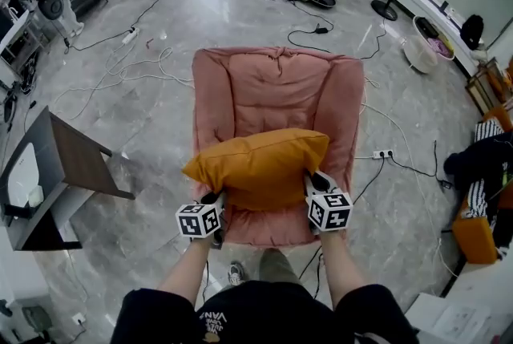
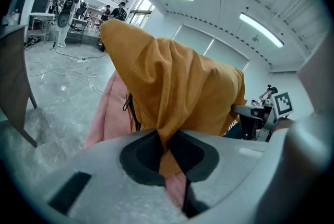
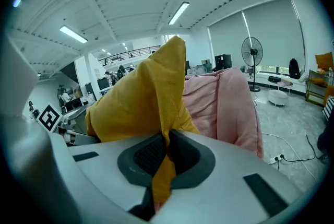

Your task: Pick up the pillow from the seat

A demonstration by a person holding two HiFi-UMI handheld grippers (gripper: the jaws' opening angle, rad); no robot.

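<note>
Orange pillow [image 1: 256, 166] over pink armchair [image 1: 276, 82] looks light, floppy, grippy; left gripper [image 2: 168, 145] pinches its 7 o'clock corner fabric, right gripper [image 3: 167, 151] its 5 o'clock corner, both sound holds.

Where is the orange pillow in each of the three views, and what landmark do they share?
Head view: orange pillow at centre, above the pink seat's front.
Left gripper view: centre, rising from the shut jaws.
Right gripper view: centre-left, rising from the shut jaws.
Shared landmark: the pink seat.

Right tongs [image 3: 166, 152] pinching pillow [image 3: 141, 103]
</note>
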